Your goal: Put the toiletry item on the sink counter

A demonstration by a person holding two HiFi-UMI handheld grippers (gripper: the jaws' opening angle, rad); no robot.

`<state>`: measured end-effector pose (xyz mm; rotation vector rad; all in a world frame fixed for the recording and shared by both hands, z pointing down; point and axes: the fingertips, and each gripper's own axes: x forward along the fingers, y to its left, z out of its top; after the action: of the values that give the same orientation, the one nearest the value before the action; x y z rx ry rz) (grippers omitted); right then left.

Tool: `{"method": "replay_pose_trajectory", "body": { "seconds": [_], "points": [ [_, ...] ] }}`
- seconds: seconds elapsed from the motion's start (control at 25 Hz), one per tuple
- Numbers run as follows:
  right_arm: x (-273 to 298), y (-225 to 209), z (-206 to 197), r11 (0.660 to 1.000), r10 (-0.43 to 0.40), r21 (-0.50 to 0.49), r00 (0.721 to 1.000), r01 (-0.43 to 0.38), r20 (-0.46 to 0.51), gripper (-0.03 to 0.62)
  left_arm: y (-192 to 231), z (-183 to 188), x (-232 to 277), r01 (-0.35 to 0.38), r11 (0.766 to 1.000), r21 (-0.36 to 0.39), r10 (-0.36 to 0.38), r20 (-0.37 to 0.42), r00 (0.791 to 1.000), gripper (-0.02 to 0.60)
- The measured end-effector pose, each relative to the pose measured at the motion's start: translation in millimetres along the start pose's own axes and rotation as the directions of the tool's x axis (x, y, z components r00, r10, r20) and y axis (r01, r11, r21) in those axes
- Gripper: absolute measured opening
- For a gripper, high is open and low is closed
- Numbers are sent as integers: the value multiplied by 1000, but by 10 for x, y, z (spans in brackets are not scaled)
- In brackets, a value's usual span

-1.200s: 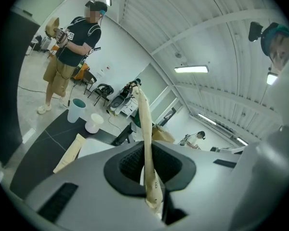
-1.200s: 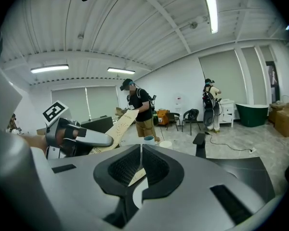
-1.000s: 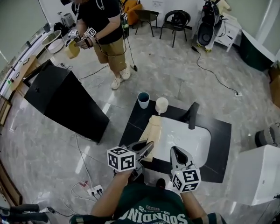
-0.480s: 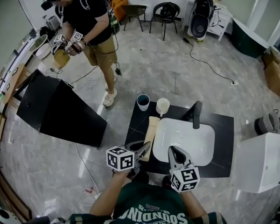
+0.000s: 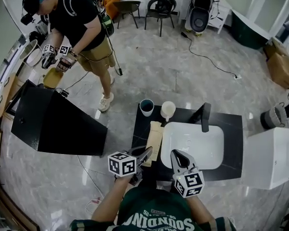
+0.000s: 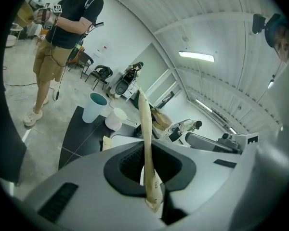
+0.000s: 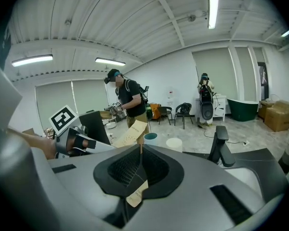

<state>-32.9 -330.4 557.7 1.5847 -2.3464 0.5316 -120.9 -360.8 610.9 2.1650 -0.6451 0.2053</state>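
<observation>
Tan and flat, a packet (image 5: 155, 134) is gripped at its near end by the jaws of the left gripper (image 5: 147, 153), which are clamped on it; in the left gripper view the packet (image 6: 143, 129) is seen edge-on, rising out of the closed jaws. It is held over the strip of black bench (image 5: 231, 143) just left of the white sink (image 5: 192, 146), and whether its far end touches the bench cannot be told. The right gripper (image 5: 176, 156) is held at the near edge of the sink, apart from the packet, with its jaws pressed together; only a small tan slip (image 7: 135, 192) is seen in their seam. A teal cup (image 5: 146, 107) and a cream cup (image 5: 167, 109) are set side by side beyond the sink's far left corner, and a black tap (image 5: 204, 115) stands at its far rim. Well to the left of the sink, a second person (image 5: 77, 23) is seen beside a black cabinet (image 5: 53, 124).
</observation>
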Motion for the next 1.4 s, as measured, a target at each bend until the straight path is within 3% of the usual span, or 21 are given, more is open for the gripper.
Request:
{"method": "replay_pose_trajectory", "body": {
  "seconds": [0.28, 0.84, 1.12, 1.4],
  "points": [
    [227, 76, 16, 1000, 1, -19, 1000, -1, -19, 43, 288, 0, 56, 0, 1000, -21, -1, -10, 1000, 37],
    [308, 22, -82, 1000, -15, -12, 998, 15, -63, 44, 825, -237, 335, -81, 993, -87, 76, -64, 995, 37],
    [277, -57, -109, 999, -36, -4, 997, 36, -74, 44, 1168, -436, 481, -177, 983, -50, 169, -131, 977, 37],
    [267, -111, -156, 999, -48, -2, 996, 48, -82, 44, 1494, -640, 543, -253, 963, -94, 237, -155, 959, 37]
  ]
}}
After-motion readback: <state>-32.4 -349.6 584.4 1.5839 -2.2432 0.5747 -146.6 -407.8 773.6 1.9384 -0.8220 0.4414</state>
